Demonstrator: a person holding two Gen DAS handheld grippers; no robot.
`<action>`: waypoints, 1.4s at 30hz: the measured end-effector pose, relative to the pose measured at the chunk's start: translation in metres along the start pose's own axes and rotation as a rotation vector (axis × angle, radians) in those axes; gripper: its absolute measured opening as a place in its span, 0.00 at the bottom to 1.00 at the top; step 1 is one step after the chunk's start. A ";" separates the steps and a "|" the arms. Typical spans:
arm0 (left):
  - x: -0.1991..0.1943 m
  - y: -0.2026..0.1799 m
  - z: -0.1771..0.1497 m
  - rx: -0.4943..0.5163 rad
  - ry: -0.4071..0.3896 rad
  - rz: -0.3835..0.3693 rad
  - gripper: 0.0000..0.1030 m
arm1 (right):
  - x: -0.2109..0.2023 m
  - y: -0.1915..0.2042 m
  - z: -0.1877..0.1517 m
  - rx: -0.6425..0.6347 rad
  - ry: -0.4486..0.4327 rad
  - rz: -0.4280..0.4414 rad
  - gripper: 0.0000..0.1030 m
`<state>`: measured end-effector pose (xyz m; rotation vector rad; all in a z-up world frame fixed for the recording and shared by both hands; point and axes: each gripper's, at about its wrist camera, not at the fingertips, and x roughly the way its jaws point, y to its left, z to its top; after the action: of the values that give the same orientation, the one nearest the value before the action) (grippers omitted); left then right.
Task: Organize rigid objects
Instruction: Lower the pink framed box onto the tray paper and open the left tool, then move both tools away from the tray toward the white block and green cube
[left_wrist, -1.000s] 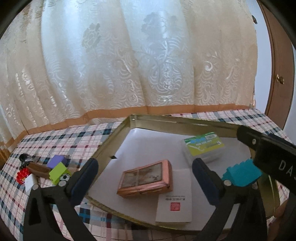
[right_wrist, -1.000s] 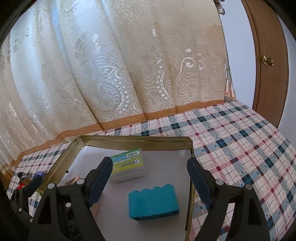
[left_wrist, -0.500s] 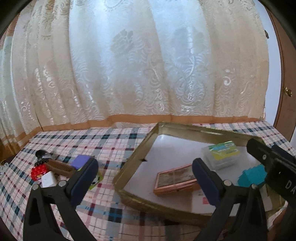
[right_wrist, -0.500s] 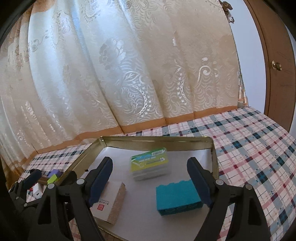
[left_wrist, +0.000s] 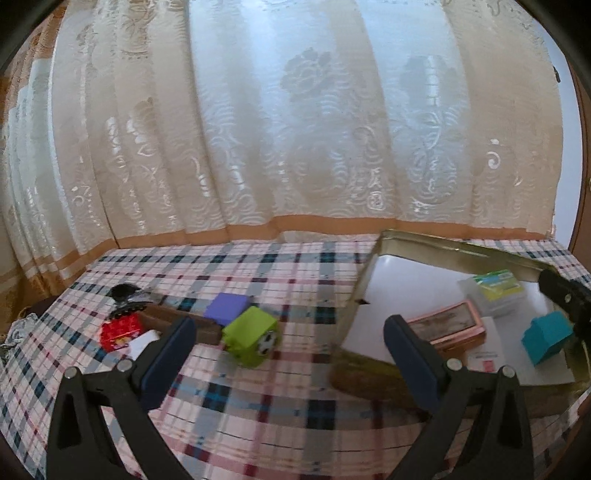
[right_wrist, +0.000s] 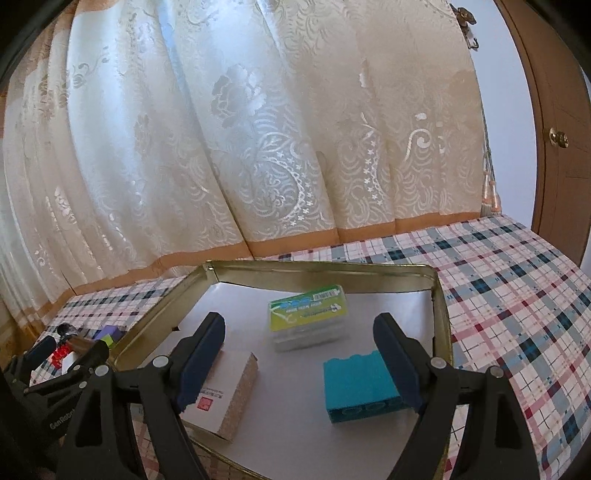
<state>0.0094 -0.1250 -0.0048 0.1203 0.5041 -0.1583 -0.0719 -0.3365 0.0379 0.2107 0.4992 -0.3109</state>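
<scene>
Change since a second ago: left tool (left_wrist: 288, 341) has swung away from the gold tray (left_wrist: 364, 291) toward the loose toys, so its view now centres on plaid cloth instead of the tray floor.
Next thing to sort, as a judgement: green cube (left_wrist: 251, 332) with a football print on one face, resting on the worktop (left_wrist: 258, 417) left of the tray, just beyond the left tool's open span.
Cube orientation: roughly equal sides, so no clear long axis; one corner points toward the camera and the football face turns down and right.
Neighbours: purple block (left_wrist: 226, 307) just behind the cube, apparently touching; a brown wooden piece (left_wrist: 173, 318), a red block (left_wrist: 121, 329), a white piece (left_wrist: 142, 341) and a dark object (left_wrist: 127, 295) sit further left, close together.
Left tool state: jaws wide apart, nothing between them.
Right tool (right_wrist: 299, 363) state: jaws wide apart, empty, hovering over the tray.
Tray contents: teal brick (right_wrist: 360, 386), clear box with green label (right_wrist: 308, 319), white-topped cork block (right_wrist: 221, 395), copper-framed box (left_wrist: 448, 325), well spaced on a white liner.
Risk: the corner-on cube could twist or squirt out if the pads meet its edges rather than flat faces.
Risk: the purple block sits so close that a closing jaw could shove it or catch both.
Risk: the tray wall stands raised, so a low carry could clip it.
Backdrop: cream lace curtain (left_wrist: 295, 129) behind the worktop.
</scene>
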 end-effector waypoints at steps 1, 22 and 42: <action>0.000 0.003 -0.001 0.001 -0.001 0.003 1.00 | -0.001 0.001 -0.001 -0.004 -0.007 0.007 0.82; 0.006 0.054 -0.006 -0.051 0.015 0.032 1.00 | -0.008 0.037 -0.009 -0.060 -0.046 0.003 0.82; 0.032 0.155 -0.011 -0.186 0.093 0.133 1.00 | 0.009 0.123 -0.022 -0.112 0.012 0.152 0.82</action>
<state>0.0602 0.0252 -0.0185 -0.0204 0.5996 0.0247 -0.0320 -0.2179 0.0293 0.1407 0.5082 -0.1329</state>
